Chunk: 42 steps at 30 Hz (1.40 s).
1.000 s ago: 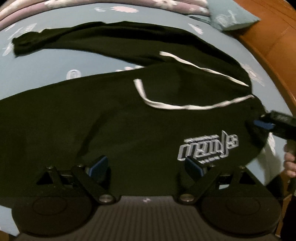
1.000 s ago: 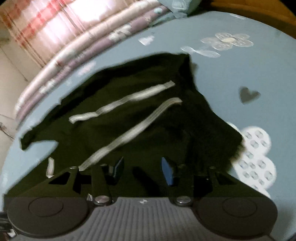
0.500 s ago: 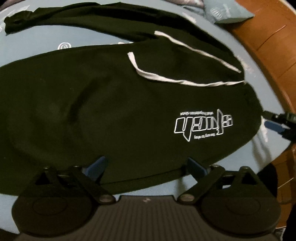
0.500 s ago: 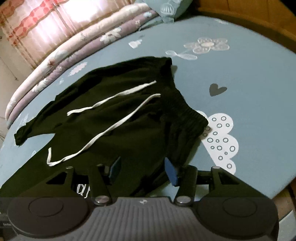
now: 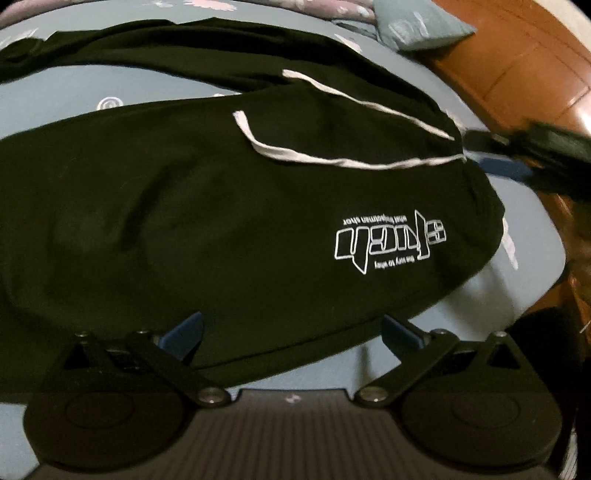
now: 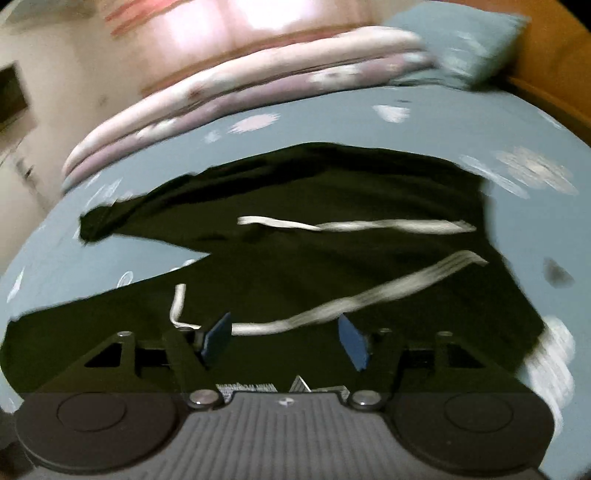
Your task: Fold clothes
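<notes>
In the left wrist view, black sweatpants (image 5: 229, 221) lie flat across the blue patterned bedsheet (image 5: 44, 99), filling most of the frame from the left edge to right of centre. 1 leg runs along the upper left; the other covers the middle. Their spread looks deliberate: smoothed out flat so a fold can be made cleanly. The white drawstring (image 5: 332, 158) trails in 2 strands over the upper middle, and a white outlined logo (image 5: 388, 247) sits upside down at centre right, near the waistband end. A teal pillow (image 5: 421, 22) rests at the upper right against the wooden bed frame (image 5: 517, 74).

The left gripper (image 5: 291, 332) sits at the bottom, angled down at the near edge of the fabric. Its jaws are opening, spread wide, with the hem lying between them but pinched by neither pad, so it is released. The right gripper (image 5: 517, 147) appears blurred at the right edge, just beside the waistband.

In the right wrist view, heavily blurred, the sweatpants (image 6: 332, 192) span the middle, with folded quilts (image 6: 240, 96) behind at the upper left. The right gripper (image 6: 288, 339) tilts down over the fabric, its jaws opening, nothing clamped; the drawstring (image 6: 351, 306) crosses the gap untouched.
</notes>
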### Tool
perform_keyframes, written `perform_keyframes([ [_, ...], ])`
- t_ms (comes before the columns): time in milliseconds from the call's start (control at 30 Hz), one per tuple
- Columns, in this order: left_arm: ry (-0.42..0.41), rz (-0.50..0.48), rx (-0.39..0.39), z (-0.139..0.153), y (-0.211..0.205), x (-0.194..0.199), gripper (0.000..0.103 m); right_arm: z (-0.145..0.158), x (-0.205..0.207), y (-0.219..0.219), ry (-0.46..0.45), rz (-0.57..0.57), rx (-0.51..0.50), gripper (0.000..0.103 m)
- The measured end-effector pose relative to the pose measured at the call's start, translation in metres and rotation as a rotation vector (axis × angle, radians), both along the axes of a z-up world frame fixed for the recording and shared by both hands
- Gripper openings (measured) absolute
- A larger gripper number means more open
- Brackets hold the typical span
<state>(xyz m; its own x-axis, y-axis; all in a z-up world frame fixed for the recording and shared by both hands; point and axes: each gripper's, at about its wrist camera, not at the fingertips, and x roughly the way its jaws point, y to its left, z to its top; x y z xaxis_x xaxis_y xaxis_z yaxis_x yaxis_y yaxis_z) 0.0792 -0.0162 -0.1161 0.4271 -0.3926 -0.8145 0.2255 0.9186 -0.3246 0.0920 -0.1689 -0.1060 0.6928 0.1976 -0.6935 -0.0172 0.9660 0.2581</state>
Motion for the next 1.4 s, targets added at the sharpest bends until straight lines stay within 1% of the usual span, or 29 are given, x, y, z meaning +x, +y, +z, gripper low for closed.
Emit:
perform_keyframes([
  [100, -0.004, 0.002, 0.044, 0.001, -0.007, 0.0, 0.102, -0.024, 0.034, 0.014, 0.054, 0.046, -0.002, 0.069],
  [167, 0.001, 0.01, 0.08, 0.002, -0.012, 0.0, 0.102, -0.039, 0.039, 0.017, 0.078, 0.051, 0.013, 0.069],
  [233, -0.007, 0.036, 0.101, 0.011, -0.012, 0.002, 0.102, -0.039, 0.038, 0.021, 0.08, 0.076, 0.002, 0.069],
  [267, -0.031, 0.055, 0.085, 0.017, -0.009, 0.004, 0.102, -0.036, 0.037, 0.023, 0.06, 0.092, -0.011, 0.069],
  [333, -0.076, 0.105, 0.034, 0.03, 0.002, 0.012, 0.102, -0.029, 0.033, 0.025, -0.002, 0.107, -0.029, 0.077],
  [367, -0.088, 0.138, 0.003, 0.035, 0.008, 0.019, 0.102, -0.028, 0.031, 0.023, -0.008, 0.103, -0.027, 0.082],
  [400, -0.082, 0.16, -0.038, 0.038, 0.016, 0.028, 0.102, -0.03, 0.032, 0.021, 0.006, 0.1, -0.017, 0.082],
  [500, -0.036, 0.189, -0.114, 0.035, 0.027, 0.055, 0.102, -0.036, 0.036, 0.01, 0.062, 0.082, 0.037, 0.082],
  [600, -0.004, 0.238, -0.109, 0.028, 0.033, 0.077, 0.102, -0.042, 0.04, -0.001, 0.096, 0.045, 0.075, 0.082],
  [700, 0.053, 0.289, -0.125, 0.013, 0.046, 0.084, 0.102, -0.045, 0.04, -0.007, 0.109, 0.031, 0.093, 0.082],
  [767, 0.085, 0.317, -0.141, 0.003, 0.056, 0.081, 0.102, -0.045, 0.039, -0.008, 0.106, 0.024, 0.092, 0.082],
  [833, 0.082, 0.338, -0.178, 0.0, 0.066, 0.069, 0.102, -0.046, 0.04, -0.007, 0.108, 0.028, 0.096, 0.082],
  [900, 0.073, 0.357, -0.186, -0.001, 0.074, 0.058, 0.102, -0.047, 0.04, -0.005, 0.114, 0.033, 0.094, 0.082],
  [1000, 0.085, 0.387, -0.155, 0.002, 0.079, 0.043, 0.102, -0.05, 0.04, -0.003, 0.124, 0.035, 0.088, 0.082],
  [1033, 0.099, 0.395, -0.128, 0.005, 0.077, 0.04, 0.102, -0.051, 0.04, -0.002, 0.129, 0.037, 0.085, 0.082],
  [1067, 0.108, 0.394, -0.099, 0.009, 0.072, 0.036, 0.102, -0.051, 0.04, -0.002, 0.134, 0.04, 0.084, 0.082],
  [1100, 0.104, 0.379, -0.088, 0.014, 0.067, 0.032, 0.102, -0.051, 0.04, -0.002, 0.137, 0.042, 0.086, 0.082],
  [1133, 0.089, 0.351, -0.095, 0.019, 0.059, 0.029, 0.102, -0.049, 0.039, -0.002, 0.135, 0.048, 0.088, 0.082],
  [1233, 0.029, 0.226, -0.139, 0.031, 0.028, 0.022, 0.102, -0.045, 0.036, -0.001, 0.115, 0.062, 0.067, 0.082],
  [1300, -0.006, 0.127, -0.099, 0.031, 0.001, 0.022, 0.101, -0.045, 0.036, -0.002, 0.108, 0.06, 0.054, 0.082],
  [1367, -0.037, 0.029, -0.044, 0.029, -0.025, 0.021, 0.095, -0.046, 0.037, -0.007, 0.111, 0.044, 0.053, 0.082],
  [1400, -0.042, -0.021, -0.002, 0.026, -0.035, 0.02, 0.083, -0.047, 0.037, -0.01, 0.115, 0.036, 0.055, 0.082],
])
